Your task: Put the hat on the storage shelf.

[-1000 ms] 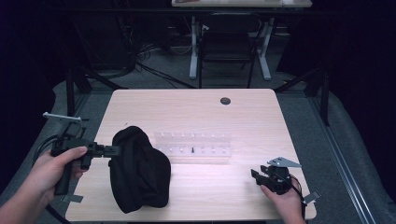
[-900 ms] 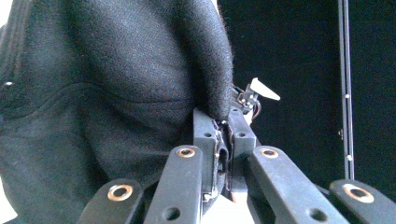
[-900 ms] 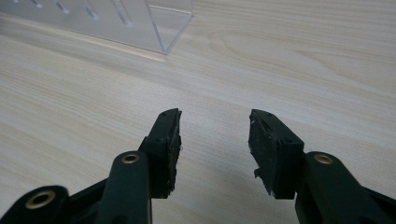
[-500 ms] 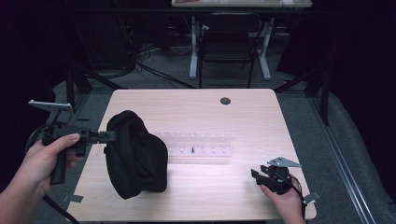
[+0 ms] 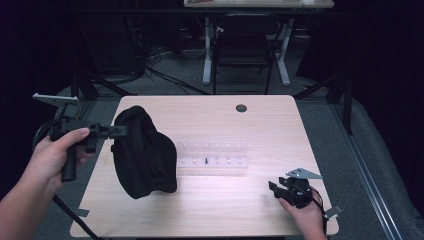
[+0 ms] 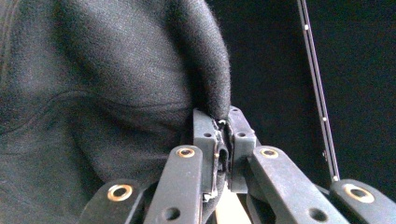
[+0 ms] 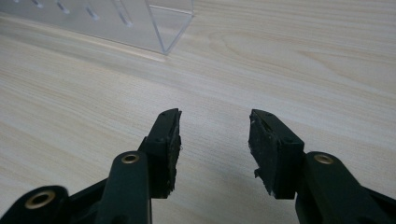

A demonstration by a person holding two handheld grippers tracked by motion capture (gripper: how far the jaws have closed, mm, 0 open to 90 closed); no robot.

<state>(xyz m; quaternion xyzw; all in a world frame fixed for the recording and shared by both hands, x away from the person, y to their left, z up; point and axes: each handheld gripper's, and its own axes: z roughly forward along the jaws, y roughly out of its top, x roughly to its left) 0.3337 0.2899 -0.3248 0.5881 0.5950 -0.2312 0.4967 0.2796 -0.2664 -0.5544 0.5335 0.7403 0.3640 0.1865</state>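
Black cloth (image 5: pixel 144 152) pinched — left gripper (image 5: pixel 120 131) level.

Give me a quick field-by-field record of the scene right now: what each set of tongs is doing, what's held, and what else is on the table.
left tongs: shut on an edge of the black cloth bag
black cloth bag: partly lifted, lower end near or on the table
right tongs: open, nothing between the jaws, low over the table's near right corner
clear plastic rack: mid-table, right of the bag, apart from the right tongs
small dark round thing: near the far edge
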